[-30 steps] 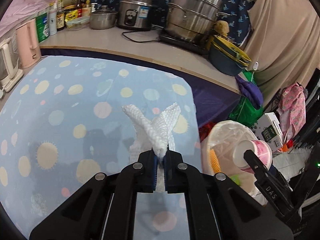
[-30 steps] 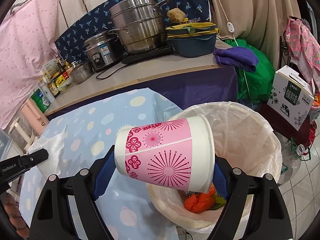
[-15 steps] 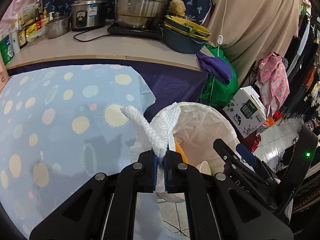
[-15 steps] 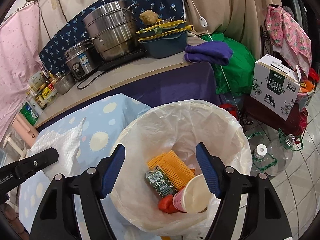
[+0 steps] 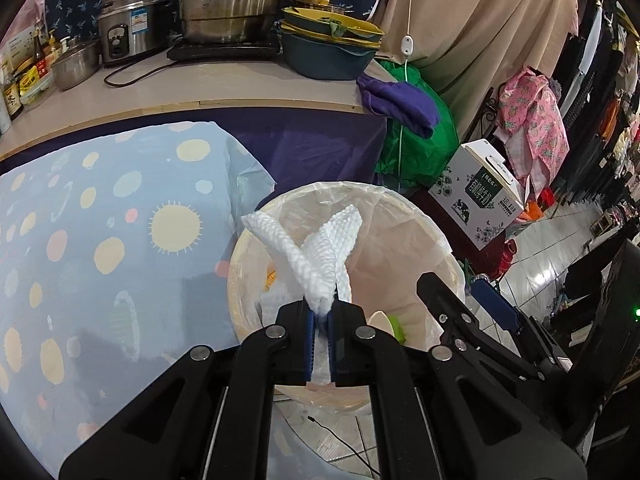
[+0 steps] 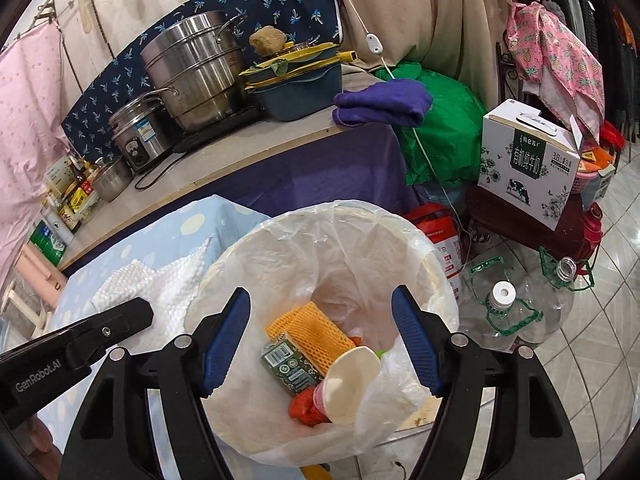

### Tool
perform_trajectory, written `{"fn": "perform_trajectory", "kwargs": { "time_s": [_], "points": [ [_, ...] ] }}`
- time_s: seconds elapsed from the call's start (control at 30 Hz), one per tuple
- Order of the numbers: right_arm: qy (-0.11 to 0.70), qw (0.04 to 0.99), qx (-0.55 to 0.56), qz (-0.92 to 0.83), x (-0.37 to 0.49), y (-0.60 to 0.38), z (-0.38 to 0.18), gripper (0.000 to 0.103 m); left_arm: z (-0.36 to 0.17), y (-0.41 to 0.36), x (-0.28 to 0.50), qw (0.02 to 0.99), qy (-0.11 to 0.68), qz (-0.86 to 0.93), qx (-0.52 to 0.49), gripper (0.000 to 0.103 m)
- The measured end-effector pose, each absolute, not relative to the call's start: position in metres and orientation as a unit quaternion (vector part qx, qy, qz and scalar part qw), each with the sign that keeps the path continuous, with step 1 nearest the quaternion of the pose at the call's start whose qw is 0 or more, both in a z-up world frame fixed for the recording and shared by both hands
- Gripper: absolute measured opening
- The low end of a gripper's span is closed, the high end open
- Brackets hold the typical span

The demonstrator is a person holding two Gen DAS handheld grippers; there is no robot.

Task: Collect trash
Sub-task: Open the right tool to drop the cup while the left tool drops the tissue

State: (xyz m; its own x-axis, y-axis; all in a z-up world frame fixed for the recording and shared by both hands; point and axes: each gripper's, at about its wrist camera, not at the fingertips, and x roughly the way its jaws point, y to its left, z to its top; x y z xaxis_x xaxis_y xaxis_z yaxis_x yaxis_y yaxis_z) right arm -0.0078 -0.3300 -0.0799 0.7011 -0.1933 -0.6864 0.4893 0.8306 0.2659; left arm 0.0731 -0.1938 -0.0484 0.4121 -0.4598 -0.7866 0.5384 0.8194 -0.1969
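Observation:
My left gripper [image 5: 320, 316] is shut on a white paper towel [image 5: 316, 252] and holds it over the near-left rim of the trash bin [image 5: 408, 240], which is lined with a clear bag. The towel also shows in the right wrist view [image 6: 160, 284]. My right gripper [image 6: 320, 332] is open and empty above the bin [image 6: 340, 224]. In the bin lie a pink paper cup [image 6: 348, 384], an orange foam net [image 6: 312, 328], a small green carton [image 6: 292, 368] and something red. The right gripper also shows in the left wrist view [image 5: 468, 312].
A table with a blue spotted cloth [image 5: 100, 240] lies left of the bin. Behind it a counter [image 5: 200, 88] holds pots, a rice cooker and bottles. A milk box [image 6: 528, 164], empty plastic bottles [image 6: 516, 308] and a green bag [image 6: 440, 128] stand right of the bin on the tiled floor.
The right gripper opened and the pink cup dropped into the bin. The left gripper carried the paper towel from over the table to over the bin.

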Motion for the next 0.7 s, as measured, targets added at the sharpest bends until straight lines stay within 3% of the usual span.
{"fn": "perform_trajectory", "kwargs": {
  "time_s": [0.4, 0.47, 0.5, 0.57, 0.7],
  "points": [
    [0.36, 0.889, 0.202, -0.198, -0.021, -0.332, -0.081, 0.07, -0.061, -0.206, 0.072, 0.833, 0.464, -0.296, 0.058, 0.009],
    [0.363, 0.888, 0.201, -0.198, -0.022, -0.331, -0.08, 0.07, -0.062, -0.205, 0.072, 0.835, 0.464, -0.291, 0.056, 0.032],
    [0.363, 0.887, 0.201, -0.201, -0.023, -0.332, -0.08, 0.071, -0.061, -0.203, 0.073, 0.84, 0.46, -0.283, 0.054, 0.037],
    [0.367, 0.886, 0.202, -0.2, -0.024, -0.332, -0.08, 0.071, -0.059, -0.2, 0.072, 0.843, 0.457, -0.28, 0.048, 0.056],
    [0.373, 0.884, 0.201, -0.198, -0.025, -0.332, -0.079, 0.071, -0.056, -0.198, 0.07, 0.849, 0.448, -0.275, 0.053, 0.059]
  ]
}}
